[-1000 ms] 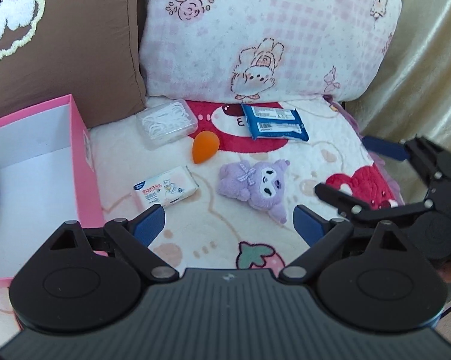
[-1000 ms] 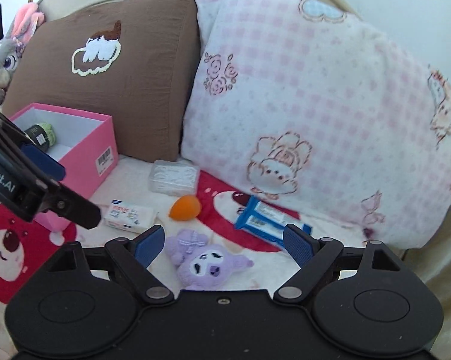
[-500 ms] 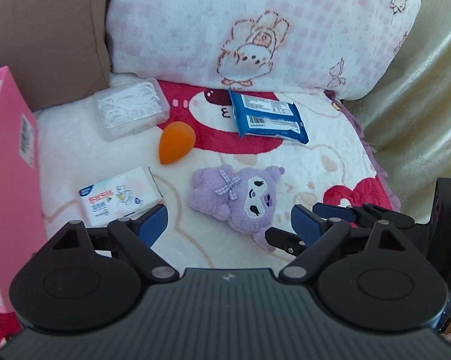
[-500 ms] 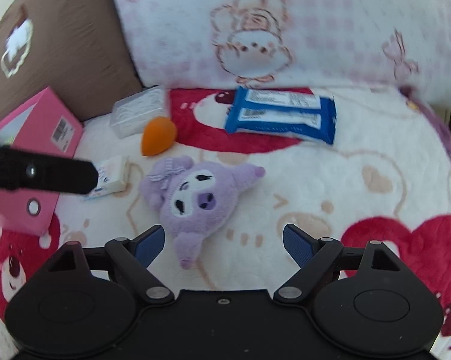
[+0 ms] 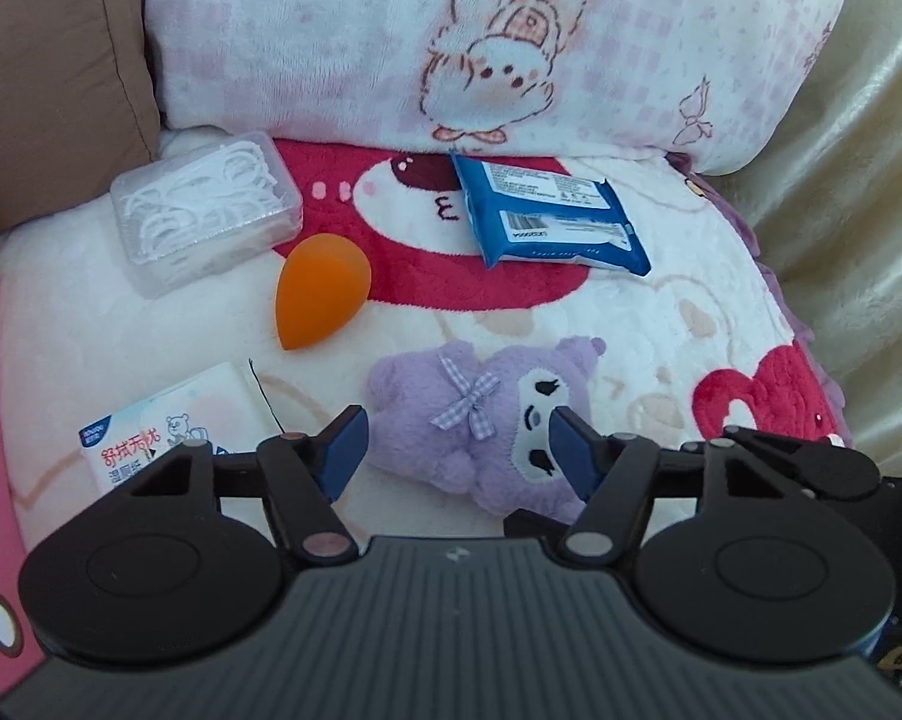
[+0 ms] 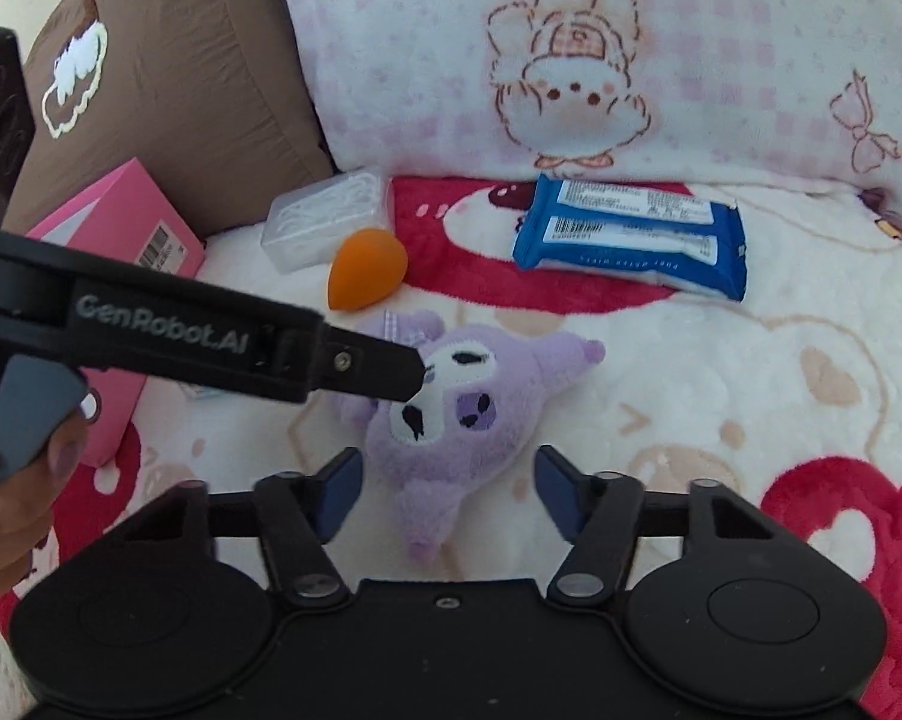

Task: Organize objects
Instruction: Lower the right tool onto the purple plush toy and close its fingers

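Jaws of left gripper point(image 5: 457, 447) and right gripper point(image 6: 444, 483) are both closing around the purple plush toy point(image 5: 487, 420), neither clamped yet; two grips may tug it apart or slip on the fur.

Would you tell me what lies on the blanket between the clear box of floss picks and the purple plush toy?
The orange makeup sponge lies between the clear floss box and the purple plush toy, apart from both. Both wrist views show it.

We count:
- 1 purple plush toy point(image 5: 481, 420)
- 1 orange sponge point(image 5: 318, 291)
- 1 clear floss-pick box point(image 5: 204, 210)
- 1 blue wipes pack point(image 5: 547, 216)
- 1 white tissue pack point(image 5: 168, 420)
- 1 pink box point(image 6: 120, 222)
- 2 pillows: brown point(image 6: 180, 90), pink-checked point(image 6: 571, 48)
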Demonstrator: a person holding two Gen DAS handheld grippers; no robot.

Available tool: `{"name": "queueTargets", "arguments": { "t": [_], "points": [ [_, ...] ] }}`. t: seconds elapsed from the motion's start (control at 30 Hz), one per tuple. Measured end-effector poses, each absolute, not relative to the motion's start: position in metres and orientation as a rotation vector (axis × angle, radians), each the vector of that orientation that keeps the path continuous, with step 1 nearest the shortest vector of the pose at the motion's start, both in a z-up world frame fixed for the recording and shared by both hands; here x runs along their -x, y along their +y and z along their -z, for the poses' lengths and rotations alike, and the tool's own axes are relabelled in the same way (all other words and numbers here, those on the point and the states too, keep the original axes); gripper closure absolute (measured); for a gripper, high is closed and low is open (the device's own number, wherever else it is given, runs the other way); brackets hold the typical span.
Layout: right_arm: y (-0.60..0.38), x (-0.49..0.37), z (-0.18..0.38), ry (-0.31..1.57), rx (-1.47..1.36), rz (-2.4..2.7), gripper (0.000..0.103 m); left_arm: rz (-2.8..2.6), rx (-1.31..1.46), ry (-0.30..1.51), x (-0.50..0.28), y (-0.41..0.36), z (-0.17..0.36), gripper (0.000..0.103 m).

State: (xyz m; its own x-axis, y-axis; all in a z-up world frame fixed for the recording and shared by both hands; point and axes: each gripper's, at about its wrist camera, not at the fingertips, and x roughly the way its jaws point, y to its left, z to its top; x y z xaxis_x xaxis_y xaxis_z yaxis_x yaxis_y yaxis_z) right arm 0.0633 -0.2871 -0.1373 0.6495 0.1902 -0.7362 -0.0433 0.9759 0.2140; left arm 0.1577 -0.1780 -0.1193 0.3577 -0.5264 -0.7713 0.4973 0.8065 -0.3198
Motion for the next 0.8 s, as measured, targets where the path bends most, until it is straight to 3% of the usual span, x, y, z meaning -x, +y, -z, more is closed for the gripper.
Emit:
{"name": "queueTargets", "arguments": {
  "t": [0.13,0.27,0.4,0.8],
  "points": [
    [-0.290,-0.066,0.142,0.873,-0.193,-0.145,0.054,0.651,0.076,1.013,-0.164,-0.175,0.130,0.042],
    [-0.287,-0.068,0.146,0.889,-0.171,-0.131,0.054,0.647,0.156,1.059,-0.168,-0.168,0.137,0.043],
    [-0.287,-0.068,0.147,0.884,-0.153,-0.139,0.053,0.652,0.151,1.027,-0.164,-0.165,0.137,0.055],
    [-0.301,-0.073,0.129,0.973,-0.060,-0.232,0.050,0.752,0.249,1.067,-0.149,-0.155,0.129,0.058]
  ]
}}
